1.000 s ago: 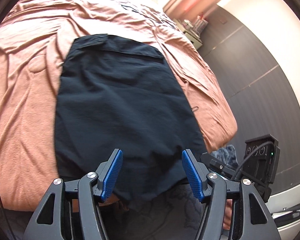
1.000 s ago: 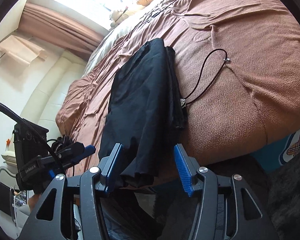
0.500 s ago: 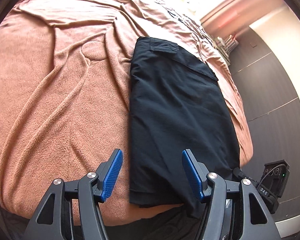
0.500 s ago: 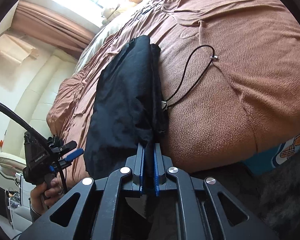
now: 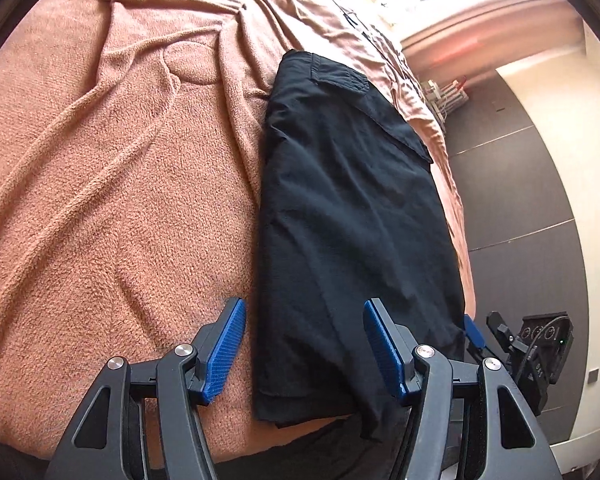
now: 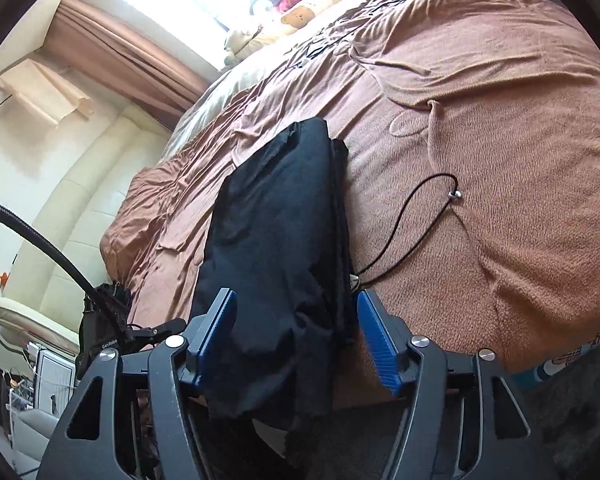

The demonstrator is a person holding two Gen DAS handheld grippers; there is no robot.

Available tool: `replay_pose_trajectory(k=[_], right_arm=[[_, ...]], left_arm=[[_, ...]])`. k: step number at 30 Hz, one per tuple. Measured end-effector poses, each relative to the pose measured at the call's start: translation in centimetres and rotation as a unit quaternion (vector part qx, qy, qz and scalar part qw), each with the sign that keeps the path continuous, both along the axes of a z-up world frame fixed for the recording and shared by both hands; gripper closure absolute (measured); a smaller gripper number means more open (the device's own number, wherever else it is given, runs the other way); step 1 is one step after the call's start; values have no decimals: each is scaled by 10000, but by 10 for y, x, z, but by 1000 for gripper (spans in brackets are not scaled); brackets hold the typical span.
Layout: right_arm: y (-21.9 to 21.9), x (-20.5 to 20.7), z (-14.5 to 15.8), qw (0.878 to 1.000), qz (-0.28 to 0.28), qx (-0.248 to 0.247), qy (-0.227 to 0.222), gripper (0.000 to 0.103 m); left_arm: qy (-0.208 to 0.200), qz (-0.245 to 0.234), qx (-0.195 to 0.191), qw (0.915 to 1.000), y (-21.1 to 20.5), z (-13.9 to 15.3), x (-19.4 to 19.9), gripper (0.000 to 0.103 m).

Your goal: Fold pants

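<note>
The black pants (image 5: 348, 220), folded lengthwise into a long strip, lie on the brown blanket (image 5: 100, 200), their hem end hanging over the bed's near edge. My left gripper (image 5: 303, 308) stands open above that near end, its blue pads (image 5: 226, 344) apart with the left edge of the cloth between them, untouched. In the right wrist view the pants (image 6: 276, 220) run away from me. My right gripper (image 6: 295, 296) has its jaws opening around the hanging hem, with the cloth loose between the pads (image 6: 376, 340).
A thin black cord (image 6: 412, 216) with a metal bead lies on the blanket (image 6: 500, 120) just right of the pants. Stuffed toys and pillows sit at the head of the bed under the window. Dark floor lies beyond the bed's edge (image 5: 532, 208).
The right gripper shut on the pants' hem half a second ago and has now spread its jaws, leaving the cloth slack. The left gripper moved down and left over the pants' left edge.
</note>
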State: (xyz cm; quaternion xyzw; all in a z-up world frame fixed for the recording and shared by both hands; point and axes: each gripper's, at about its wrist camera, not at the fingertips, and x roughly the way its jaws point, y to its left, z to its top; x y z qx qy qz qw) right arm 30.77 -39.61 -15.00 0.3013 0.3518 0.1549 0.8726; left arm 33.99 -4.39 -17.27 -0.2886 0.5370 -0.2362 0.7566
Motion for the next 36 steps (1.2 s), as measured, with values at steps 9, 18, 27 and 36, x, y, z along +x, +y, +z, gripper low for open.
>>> replay_pose_trajectory(k=[9,18,27,36], right_arm=[[7,41,-27,9989,132,-140,416,53],[4,48,-49,9954,110,613,725,70],[7,43,-49,9943,234,740,726,82],[29,41,-50,9933,498,641,823,82]], left_arm=[[68,-129,-185,9997,-11,-7,-9,53],[28,-58,-269,9996,7,-4,-13,91],[-143,29,-402,9991,28,12,-21,93],[-212,136,-296,9992,58,18,-43,94]])
